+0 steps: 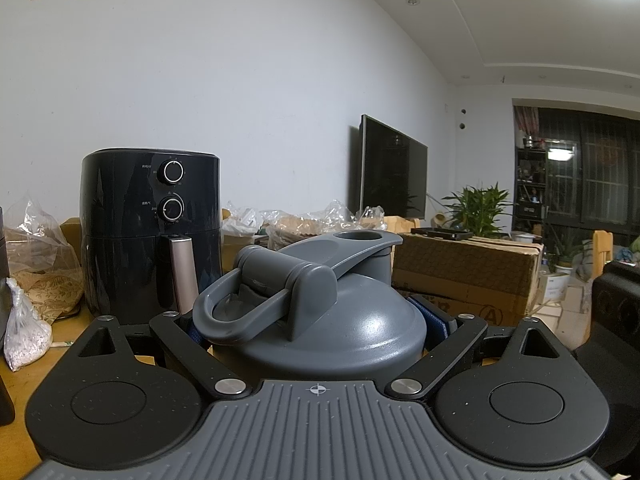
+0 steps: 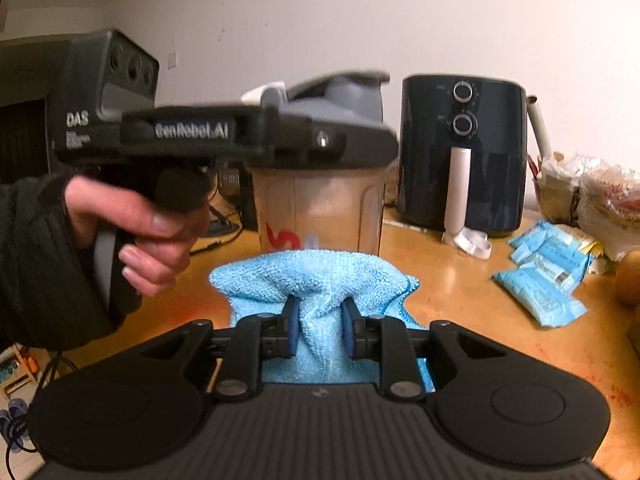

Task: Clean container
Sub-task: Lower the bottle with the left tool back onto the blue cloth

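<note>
The container is a clear shaker bottle (image 2: pixel 320 212) with a grey flip-top lid (image 1: pixel 320 312) and a red mark on its side. It stands on the wooden table (image 2: pixel 460 280). My left gripper (image 1: pixel 320 320) is shut around the bottle just under the lid; in the right wrist view the left gripper (image 2: pixel 320 140) holds it from the left. My right gripper (image 2: pixel 319 328) is shut on a light blue cloth (image 2: pixel 316 276), bunched between its pads, just in front of the bottle's lower part.
A black air fryer (image 2: pixel 460 152) stands behind and right of the bottle. Blue packets (image 2: pixel 548 272) lie at the right. Plastic bags (image 1: pixel 36 240), a cardboard box (image 1: pixel 464 272), a TV (image 1: pixel 392 168) and a plant (image 1: pixel 480 204) lie beyond.
</note>
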A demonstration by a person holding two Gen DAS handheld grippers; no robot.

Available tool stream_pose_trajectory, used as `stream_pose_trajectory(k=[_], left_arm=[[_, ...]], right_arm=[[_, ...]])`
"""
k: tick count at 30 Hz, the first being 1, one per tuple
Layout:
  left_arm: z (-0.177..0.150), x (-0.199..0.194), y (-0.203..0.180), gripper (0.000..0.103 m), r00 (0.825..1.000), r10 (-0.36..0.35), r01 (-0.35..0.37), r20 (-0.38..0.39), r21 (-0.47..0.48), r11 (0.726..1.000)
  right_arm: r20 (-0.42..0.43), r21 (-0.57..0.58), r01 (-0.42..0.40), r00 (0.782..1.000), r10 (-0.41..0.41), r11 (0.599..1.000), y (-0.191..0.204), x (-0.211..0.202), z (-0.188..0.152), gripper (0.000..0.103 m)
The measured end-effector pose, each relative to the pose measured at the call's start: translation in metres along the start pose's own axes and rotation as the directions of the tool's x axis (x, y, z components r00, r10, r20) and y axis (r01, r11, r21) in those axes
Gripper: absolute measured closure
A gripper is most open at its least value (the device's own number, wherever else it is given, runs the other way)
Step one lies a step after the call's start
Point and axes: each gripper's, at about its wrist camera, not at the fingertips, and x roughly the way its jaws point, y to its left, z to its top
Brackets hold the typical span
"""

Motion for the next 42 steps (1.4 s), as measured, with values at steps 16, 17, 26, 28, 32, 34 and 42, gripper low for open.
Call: stream_pose_trajectory(k=[16,17,26,28,32,34,42], left_arm=[[0.0,0.0,-0.001,0.008,1.0,0.006,-0.006,-0.003,0.0,1.0],[0.0,0.0,-0.001,0.008,1.0,0.006,-0.006,-0.003,-0.001,1.0],[0.0,0.0,-0.002,0.008,1.0,0.009,-0.009,-0.002,0.002,1.0],[-0.001,-0.001,-0.002,0.008,1.0,0.01,-0.01,-0.003,0.002,1.0],[-0.001,-0.001,-0.002,0.008,1.0,0.01,-0.01,-0.003,0.003,1.0],[-0.001,-0.002,-0.002,0.008,1.0,0.01,-0.01,-0.003,0.003,1.0],[-0.002,-0.002,0.0,0.008,1.0,0.01,-0.01,-0.005,0.002,1.0]], right_arm=[[0.177,0.007,0.0,0.984,-0.001,1.0,0.0,-0.024,0.015,0.085],[0.183,0.009,-0.001,0.983,-0.001,1.0,0.0,-0.025,0.015,0.085],[0.194,0.017,-0.004,0.981,0.0,1.0,0.0,-0.028,0.015,0.085],[0.195,0.021,-0.004,0.981,0.0,1.0,0.0,-0.028,0.015,0.085],[0.198,0.021,-0.003,0.98,-0.001,1.0,0.0,-0.029,0.014,0.085],[0.198,0.021,-0.003,0.98,-0.001,1.0,0.0,-0.03,0.013,0.085],[0.197,0.02,-0.003,0.98,-0.001,1.0,-0.001,-0.036,0.009,0.085]])
